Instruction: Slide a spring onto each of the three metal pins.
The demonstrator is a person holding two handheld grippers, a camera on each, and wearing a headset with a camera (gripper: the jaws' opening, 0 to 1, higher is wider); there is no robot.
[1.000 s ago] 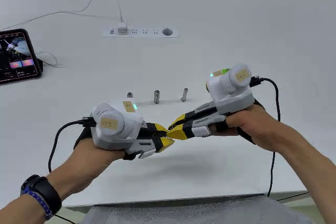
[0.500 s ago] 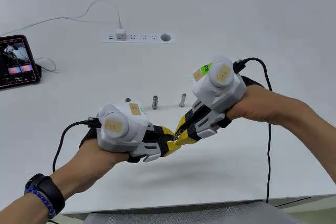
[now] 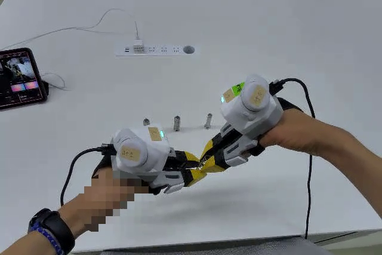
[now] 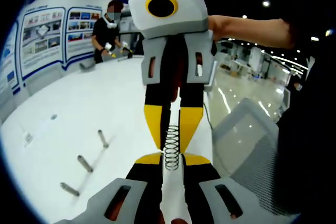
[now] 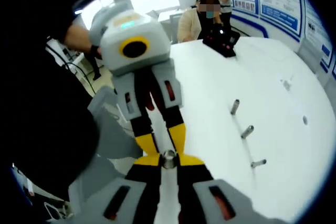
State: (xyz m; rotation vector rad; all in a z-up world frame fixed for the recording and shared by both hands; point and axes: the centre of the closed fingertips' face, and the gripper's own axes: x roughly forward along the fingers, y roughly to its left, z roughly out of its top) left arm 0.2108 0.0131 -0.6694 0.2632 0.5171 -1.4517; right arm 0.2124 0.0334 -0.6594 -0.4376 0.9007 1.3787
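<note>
One small coiled steel spring, bright and evenly wound, bridges the tip-to-tip jaws. The left gripper is narrowed on one end, the right gripper on the other. Three short metal pins stand on the white surface beyond the jaws.

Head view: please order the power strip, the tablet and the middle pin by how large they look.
1. Tablet, partly cut by the picture's edge.
2. Power strip: longer but thin, less area.
3. Middle pin, clearly smallest.

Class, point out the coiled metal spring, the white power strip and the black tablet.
coiled metal spring (image 4: 171, 148): left gripper view, mid-coil.
white power strip (image 3: 161, 49): head view, centre.
black tablet (image 3: 19, 77): head view, screen.
</note>
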